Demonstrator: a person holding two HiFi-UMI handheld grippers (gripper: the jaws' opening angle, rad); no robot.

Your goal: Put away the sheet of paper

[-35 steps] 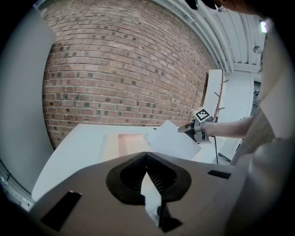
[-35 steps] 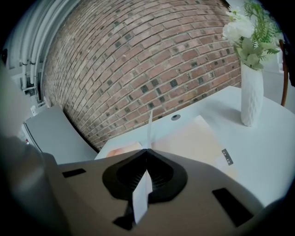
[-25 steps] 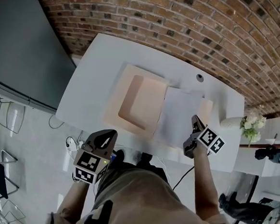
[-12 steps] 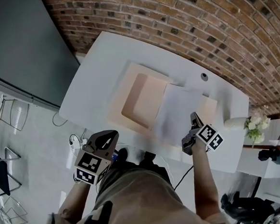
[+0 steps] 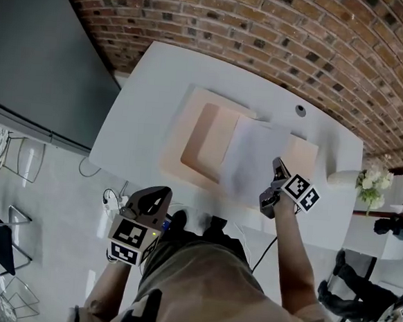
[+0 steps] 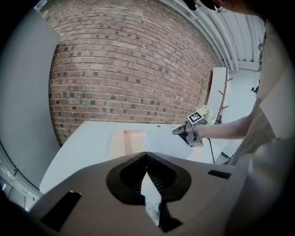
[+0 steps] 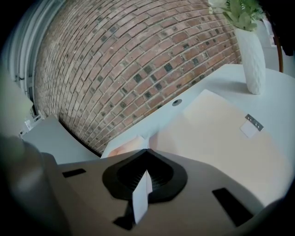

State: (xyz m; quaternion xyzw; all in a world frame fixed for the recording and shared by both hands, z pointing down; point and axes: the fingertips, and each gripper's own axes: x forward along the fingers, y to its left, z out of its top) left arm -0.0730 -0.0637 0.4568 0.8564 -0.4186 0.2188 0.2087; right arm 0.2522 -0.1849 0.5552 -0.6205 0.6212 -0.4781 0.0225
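Closest to the person's body, the left gripper (image 5: 153,196) hangs off the near edge of the white tabletop (image 5: 141,110), over the pale floor. Its own view shows the two dark jaws pressed together at their tips with nothing between them.

Further out, the right gripper (image 5: 278,164) reaches over the table's near-right part. Its jaws are pinched on the white sheet of paper (image 5: 247,160), a thin white edge of which stands upright in the gap between them in the right gripper view (the slip at (image 7: 140,196)).

From the head view, the sheet spreads ahead and to the left of that gripper. It covers the right side of a pale peach rectangular tray with a sunken middle (image 5: 179,135) and part of a flat peach board (image 5: 304,156) beside it. Whether the sheet lies flat on them or is lifted slightly cannot be told.

Beyond the board, near the table's right end, stands a white ribbed vase (image 7: 253,60) with pale flowers and green leaves. Behind everything runs a red-brown brick wall (image 5: 267,30), with a dark grey panel (image 5: 36,53) to its left.
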